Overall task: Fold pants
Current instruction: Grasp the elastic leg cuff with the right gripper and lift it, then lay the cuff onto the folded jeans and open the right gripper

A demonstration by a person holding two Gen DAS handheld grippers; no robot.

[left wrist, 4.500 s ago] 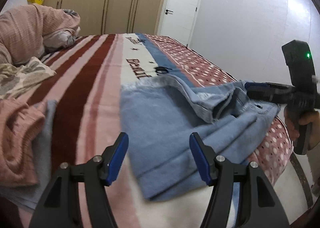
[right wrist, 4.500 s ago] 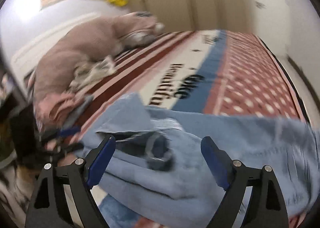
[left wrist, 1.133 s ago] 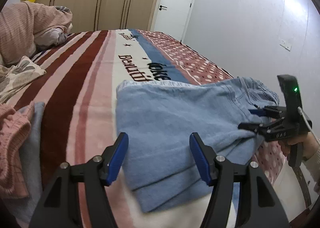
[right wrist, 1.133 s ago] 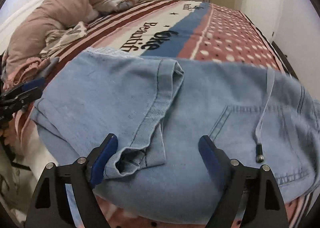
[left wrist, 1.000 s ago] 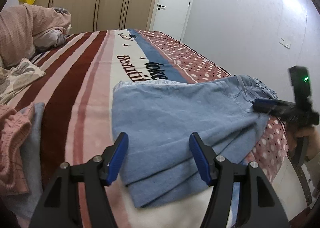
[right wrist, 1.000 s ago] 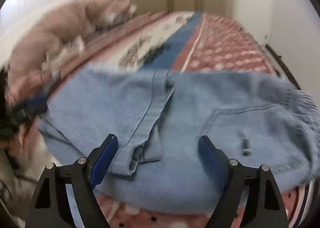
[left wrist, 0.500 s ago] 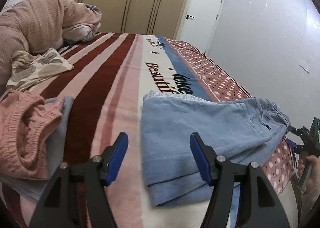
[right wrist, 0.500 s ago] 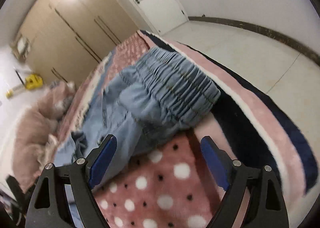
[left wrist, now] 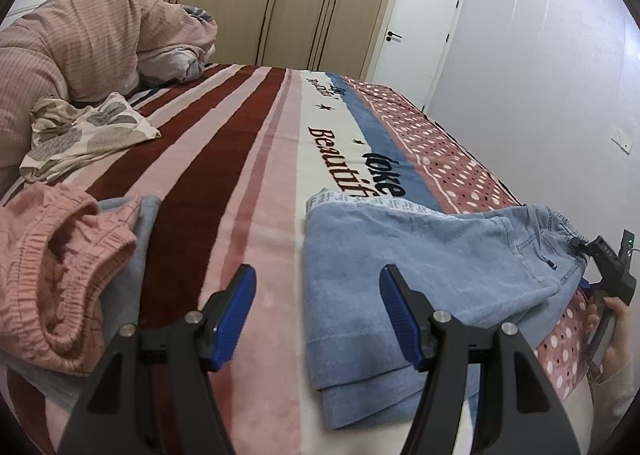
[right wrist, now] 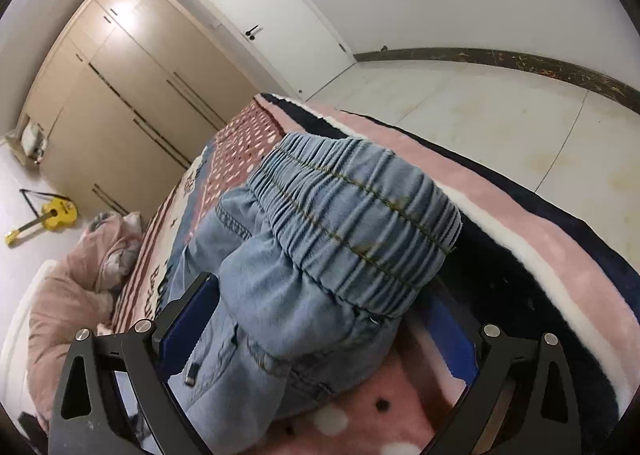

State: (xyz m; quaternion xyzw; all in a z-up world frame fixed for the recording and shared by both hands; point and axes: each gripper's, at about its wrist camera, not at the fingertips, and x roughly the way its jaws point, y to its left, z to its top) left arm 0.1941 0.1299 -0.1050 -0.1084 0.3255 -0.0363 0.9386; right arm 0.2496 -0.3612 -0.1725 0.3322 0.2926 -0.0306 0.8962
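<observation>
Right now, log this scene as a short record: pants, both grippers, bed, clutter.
pants: light blue denim pants, folded over, flat at the bed's near corner
waistband: elastic waistband at the bed edge, between the right gripper's fingers
left gripper: left gripper open, above the bed, holding nothing
right gripper: right gripper open around the waistband end, jaws just opened, pads not pressing
bed: striped, dotted blanket
clutter: pink garment, rumpled duvet
</observation>
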